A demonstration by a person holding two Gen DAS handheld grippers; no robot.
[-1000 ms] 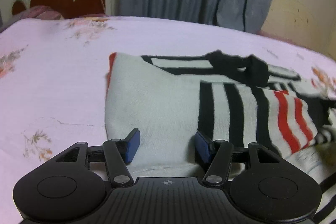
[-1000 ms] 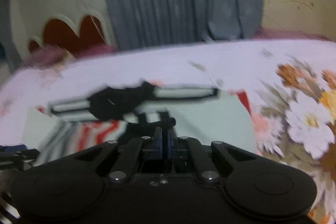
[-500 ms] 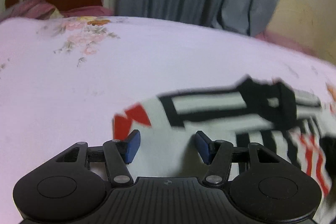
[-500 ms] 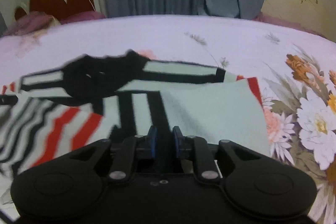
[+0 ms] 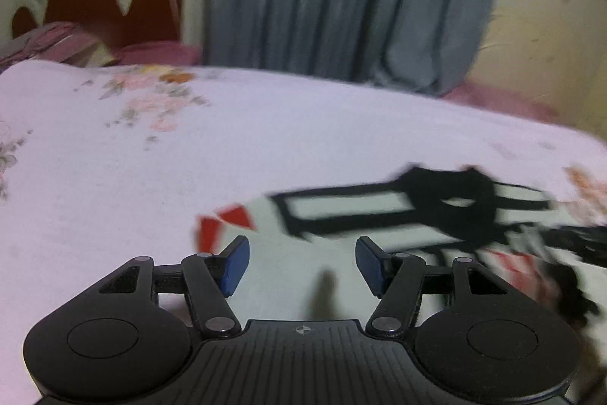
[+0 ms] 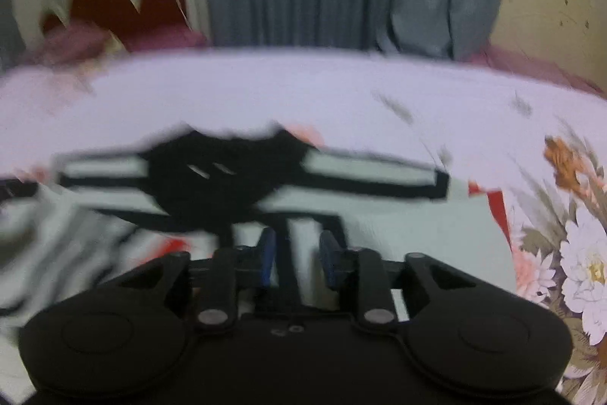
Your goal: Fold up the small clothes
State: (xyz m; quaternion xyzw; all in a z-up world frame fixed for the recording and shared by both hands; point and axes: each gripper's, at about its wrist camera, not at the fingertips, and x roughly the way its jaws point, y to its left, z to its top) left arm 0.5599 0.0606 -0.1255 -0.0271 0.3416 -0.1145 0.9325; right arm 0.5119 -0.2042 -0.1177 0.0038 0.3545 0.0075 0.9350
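One striped garment [image 5: 341, 253], long axis crosswise

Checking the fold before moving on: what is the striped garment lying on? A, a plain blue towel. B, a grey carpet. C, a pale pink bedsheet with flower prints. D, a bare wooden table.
C: the striped garment lies on a pale pink bedsheet printed with flowers.
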